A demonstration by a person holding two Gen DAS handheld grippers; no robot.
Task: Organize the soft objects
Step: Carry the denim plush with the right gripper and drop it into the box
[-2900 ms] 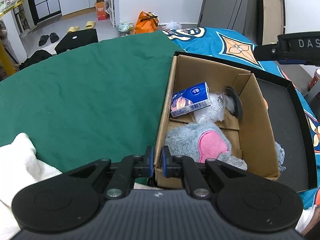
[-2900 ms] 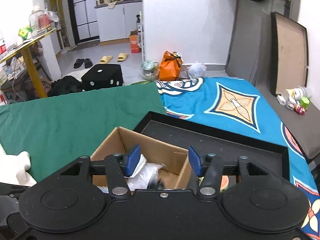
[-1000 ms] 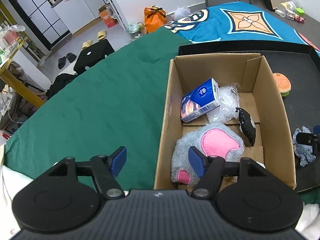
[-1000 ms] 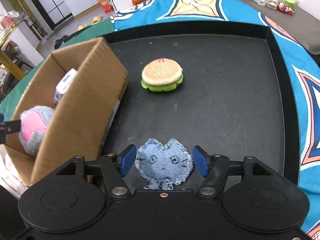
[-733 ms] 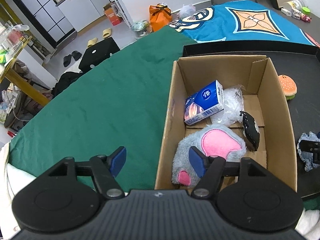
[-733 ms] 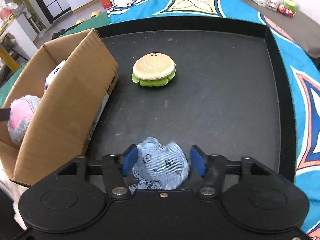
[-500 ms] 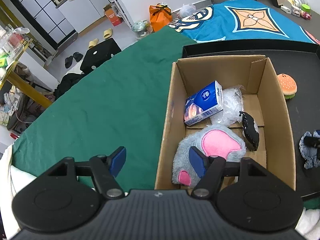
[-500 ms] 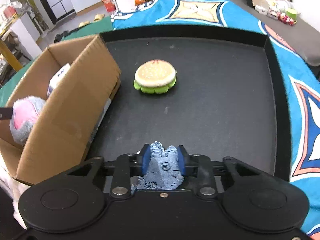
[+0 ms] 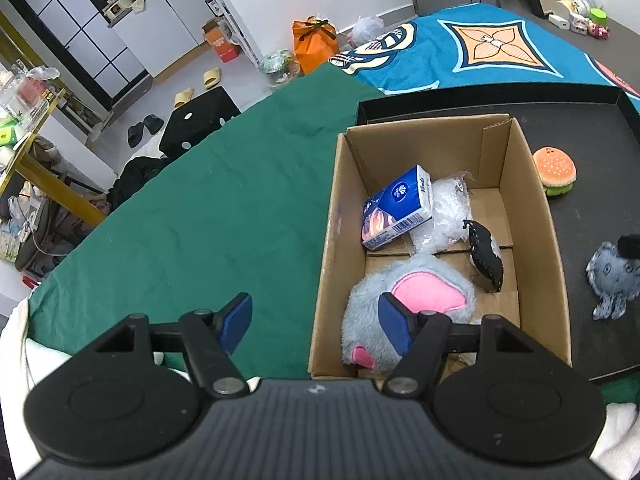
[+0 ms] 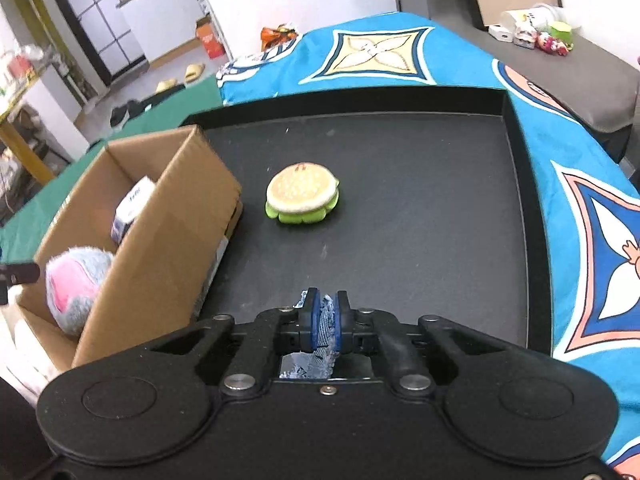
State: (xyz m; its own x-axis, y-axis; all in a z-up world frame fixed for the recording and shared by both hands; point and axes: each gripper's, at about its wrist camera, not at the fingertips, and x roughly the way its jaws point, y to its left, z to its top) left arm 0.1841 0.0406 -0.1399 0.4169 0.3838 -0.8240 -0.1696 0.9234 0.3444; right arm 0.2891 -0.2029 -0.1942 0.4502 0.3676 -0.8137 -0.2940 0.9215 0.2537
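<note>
A box (image 9: 436, 128) stands in the left part of a tray (image 10: 516, 184), against its left edge. In the box, a plush (image 9: 400, 304) fills the near end, with a tissue pack (image 9: 396, 212) and a bag (image 9: 448, 208) behind it. On the tray floor right of the box, a burger toy (image 10: 302, 196) lies toward the middle and a patch (image 9: 612, 276) sits nearer the front edge.

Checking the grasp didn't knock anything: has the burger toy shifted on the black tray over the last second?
No. The burger toy sits on the same part of the black tray, just past the cardboard box corner.
</note>
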